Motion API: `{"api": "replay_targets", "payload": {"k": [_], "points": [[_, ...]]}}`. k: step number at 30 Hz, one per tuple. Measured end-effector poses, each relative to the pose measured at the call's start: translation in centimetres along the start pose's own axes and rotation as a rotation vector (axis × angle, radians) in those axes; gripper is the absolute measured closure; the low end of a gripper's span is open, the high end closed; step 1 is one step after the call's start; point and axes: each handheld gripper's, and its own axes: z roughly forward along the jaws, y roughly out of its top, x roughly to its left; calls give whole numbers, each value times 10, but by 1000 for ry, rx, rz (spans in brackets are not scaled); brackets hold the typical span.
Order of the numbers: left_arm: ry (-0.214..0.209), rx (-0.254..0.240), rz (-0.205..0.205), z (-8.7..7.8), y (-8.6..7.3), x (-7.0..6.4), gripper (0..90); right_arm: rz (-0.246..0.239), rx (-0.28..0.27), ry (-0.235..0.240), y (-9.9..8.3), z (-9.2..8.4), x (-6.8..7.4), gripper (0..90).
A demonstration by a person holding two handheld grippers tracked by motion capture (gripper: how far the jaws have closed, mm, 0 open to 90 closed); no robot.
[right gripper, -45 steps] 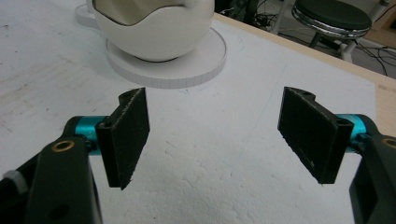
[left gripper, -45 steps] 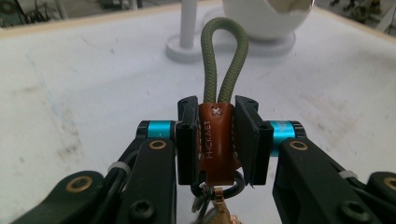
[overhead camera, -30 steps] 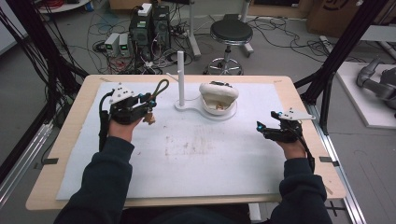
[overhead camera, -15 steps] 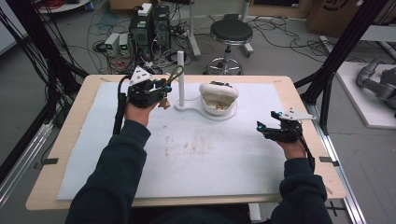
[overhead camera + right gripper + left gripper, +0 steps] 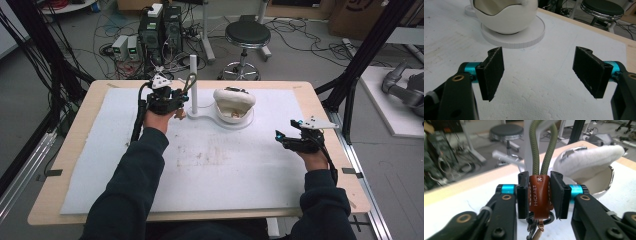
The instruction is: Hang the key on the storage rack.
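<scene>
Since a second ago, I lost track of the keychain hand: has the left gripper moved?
Yes. The left gripper, shut on the leather keychain, has gone away from the person and rightward, up close beside the white post.

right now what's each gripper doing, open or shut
Left gripper: shut on the keychain, by its brown leather tab.
Right gripper: open, holding nothing.
</scene>
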Motion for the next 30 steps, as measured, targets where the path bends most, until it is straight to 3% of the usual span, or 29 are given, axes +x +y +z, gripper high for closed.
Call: {"api": "replay_targets", "payload": {"k": [4, 6, 12, 16, 19, 22, 24, 30], "points": [[-18, -18, -56, -3, -11, 8, 473, 2, 0, 1, 0, 0, 0, 256], [-68, -16, -79, -9, -21, 11, 391, 4, 0, 1, 0, 0, 0, 256], [-99, -69, -76, -35, -53, 23, 265, 11, 6, 2, 0, 1, 0, 256], [-117, -135, -69, -55, -72, 30, 214, 0, 12, -1, 0, 2, 1, 256], [-112, -161, -29, -66, -82, 30, 202, -1, 14, 1, 0, 2, 2, 256], [-108, -140, 11, -71, -83, 27, 202, -5, 18, -1, 0, 2, 3, 256], [-116, -160, 39, -75, -83, 24, 202, -8, 18, 0, 0, 3, 2, 256], [-122, -164, 44, -80, -86, 24, 202, -9, 17, 11, -1, 2, 2, 255]]}}
